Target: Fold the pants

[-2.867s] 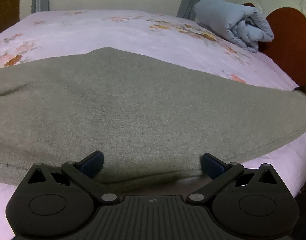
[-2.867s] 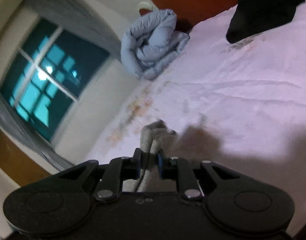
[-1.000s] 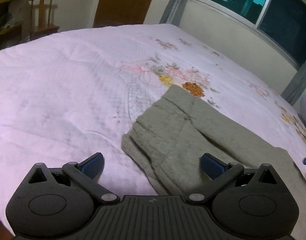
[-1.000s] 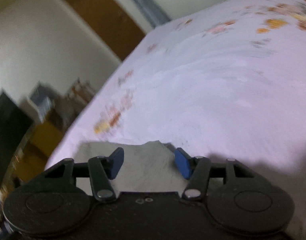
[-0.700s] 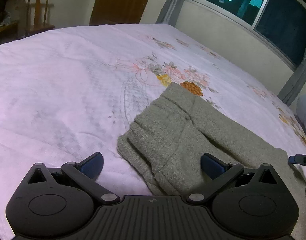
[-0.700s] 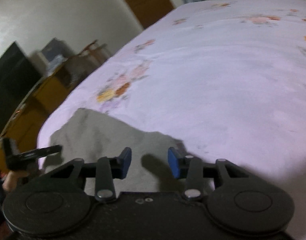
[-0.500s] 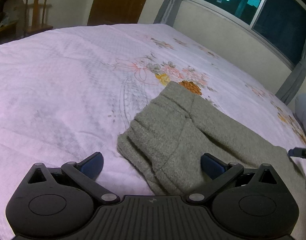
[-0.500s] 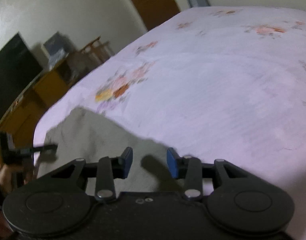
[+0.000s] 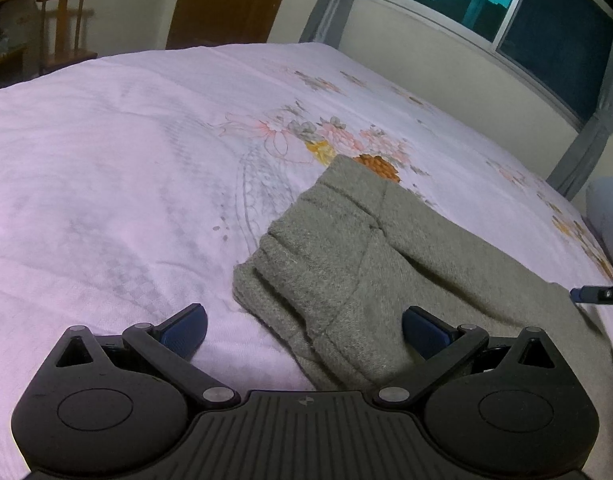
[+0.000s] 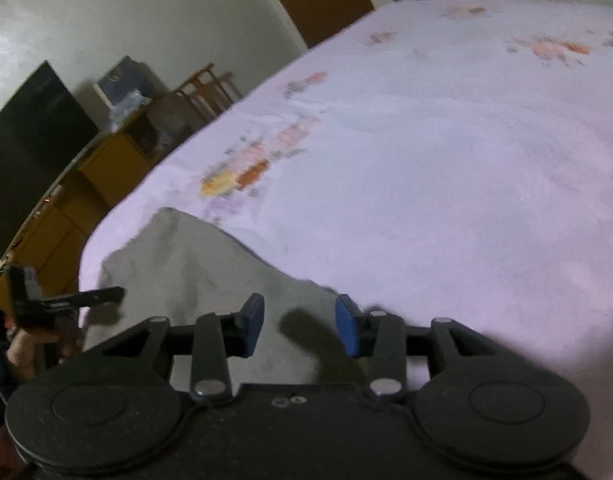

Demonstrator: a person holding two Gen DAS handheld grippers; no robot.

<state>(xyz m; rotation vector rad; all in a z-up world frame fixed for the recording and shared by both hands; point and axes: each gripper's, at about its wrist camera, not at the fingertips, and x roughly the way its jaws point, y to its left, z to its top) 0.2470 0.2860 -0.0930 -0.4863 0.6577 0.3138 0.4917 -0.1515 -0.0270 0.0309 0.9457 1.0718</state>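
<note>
Grey knit pants [image 9: 366, 260] lie folded lengthwise on the pink floral bedsheet [image 9: 106, 184], one end bunched toward me. My left gripper [image 9: 304, 328] hovers low over that end, open wide, with nothing between its pads. My right gripper [image 10: 299, 326] hangs over the other end of the pants [image 10: 194, 256]. Its jaws stand narrowly apart and empty, only fabric and shadow showing below the gap. A finger [image 9: 596, 294] of the right gripper pokes in at the right edge. In the right wrist view a finger [image 10: 102, 296] of the left gripper shows at the left, held by a hand.
The wide bed [image 10: 466, 160] stretches beyond the pants. A light blue quilt [image 9: 610, 216] sits at the bed's right edge below the window. A wooden chair [image 9: 64, 28] and a door stand past the foot. Yellow cabinets [image 10: 106, 168] and a black screen line the wall.
The right gripper has let go of the pants fold it held earlier. Over the last second its jaws narrowed, and it rolled and drifted over the pants. The left view has barely shifted.
</note>
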